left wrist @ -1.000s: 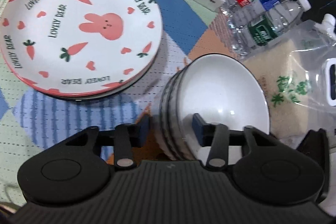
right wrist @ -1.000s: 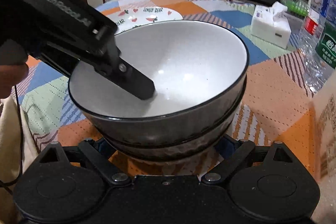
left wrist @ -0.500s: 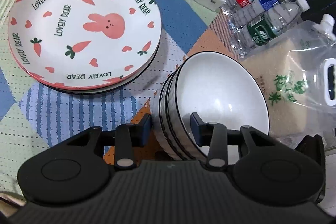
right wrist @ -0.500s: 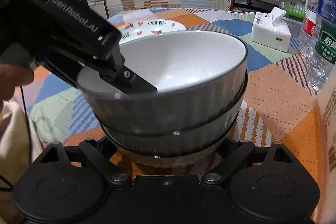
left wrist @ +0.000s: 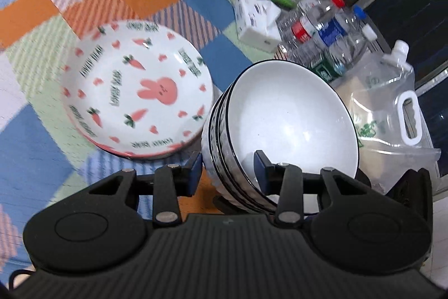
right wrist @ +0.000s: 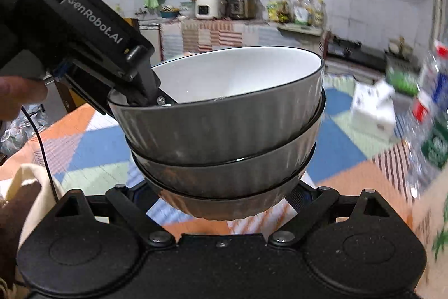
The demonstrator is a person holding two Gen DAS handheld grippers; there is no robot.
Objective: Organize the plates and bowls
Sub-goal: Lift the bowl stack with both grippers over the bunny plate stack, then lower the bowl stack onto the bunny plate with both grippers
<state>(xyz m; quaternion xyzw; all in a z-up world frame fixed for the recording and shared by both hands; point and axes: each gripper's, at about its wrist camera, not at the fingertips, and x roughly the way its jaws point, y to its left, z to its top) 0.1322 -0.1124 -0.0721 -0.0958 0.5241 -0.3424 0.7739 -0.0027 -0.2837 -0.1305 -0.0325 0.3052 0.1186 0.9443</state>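
Observation:
A stack of three grey ribbed bowls (left wrist: 285, 114) with white insides is lifted above the table, tilted. My left gripper (left wrist: 228, 170) is shut on the stack's rim, one finger inside the top bowl, one outside. My right gripper (right wrist: 221, 198) closes on the bottom bowl's base from both sides; the bowl stack (right wrist: 224, 136) fills that view, with the left gripper (right wrist: 84, 27) at its left rim. A stack of white carrot-and-bunny plates (left wrist: 137, 91) lies on the patchwork tablecloth to the left of the bowls.
A white tissue box (left wrist: 256, 21), several water bottles (left wrist: 324, 38) and a clear pouch of grain (left wrist: 392, 114) stand to the right of the bowls. A kitchen counter with appliances (right wrist: 224, 7) lies beyond the table.
Both grippers have lifted the bowl stack up off the table. The table, plates and bottles now sit lower and farther away in both views.

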